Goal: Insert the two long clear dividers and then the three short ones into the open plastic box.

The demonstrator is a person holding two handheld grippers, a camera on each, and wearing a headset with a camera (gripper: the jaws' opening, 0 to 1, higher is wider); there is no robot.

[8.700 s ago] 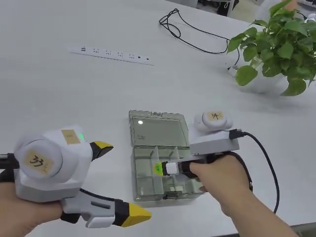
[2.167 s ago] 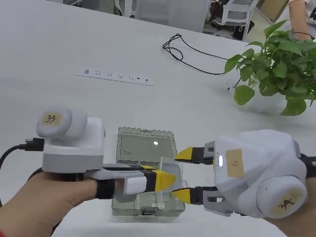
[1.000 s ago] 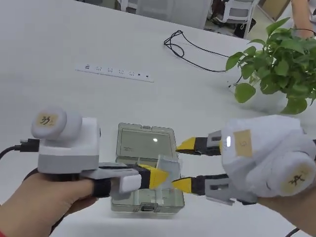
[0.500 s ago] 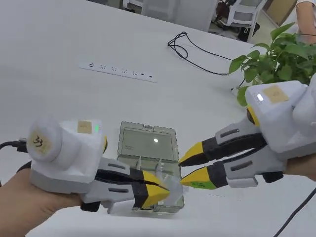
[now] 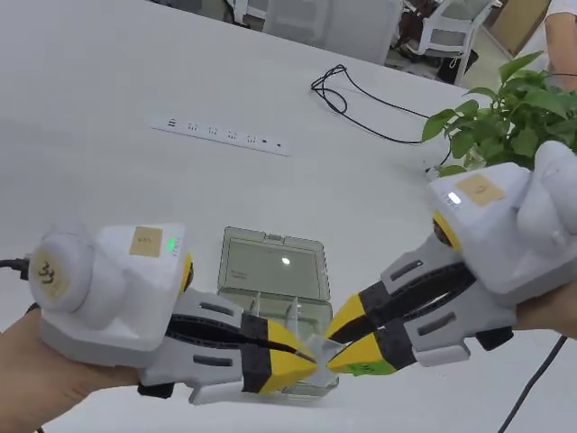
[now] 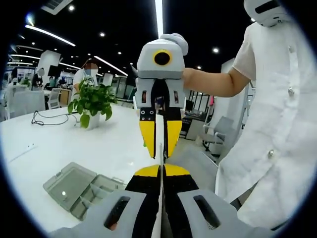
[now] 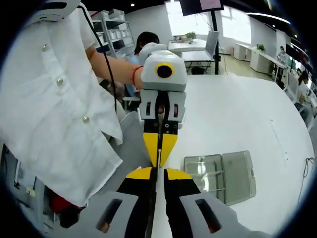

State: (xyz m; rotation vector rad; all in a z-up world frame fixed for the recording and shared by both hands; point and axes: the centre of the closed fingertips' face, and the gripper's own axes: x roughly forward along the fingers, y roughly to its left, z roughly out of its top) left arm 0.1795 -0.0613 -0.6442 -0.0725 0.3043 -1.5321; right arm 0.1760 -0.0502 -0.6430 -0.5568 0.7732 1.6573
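R gripper [image 5: 332, 350] joined L gripper [image 5: 305, 359] on divider [image 5: 317, 345] over box [image 5: 270, 266].

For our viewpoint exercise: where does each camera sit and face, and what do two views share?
Head view: headset, looking down at box; left hand, right hand show.
Left gripper view: on left tool, faces right tool; shirt shows.
Right gripper view: on right tool, faces left tool; shirt shows.
Both gripper views share box, clear divider.
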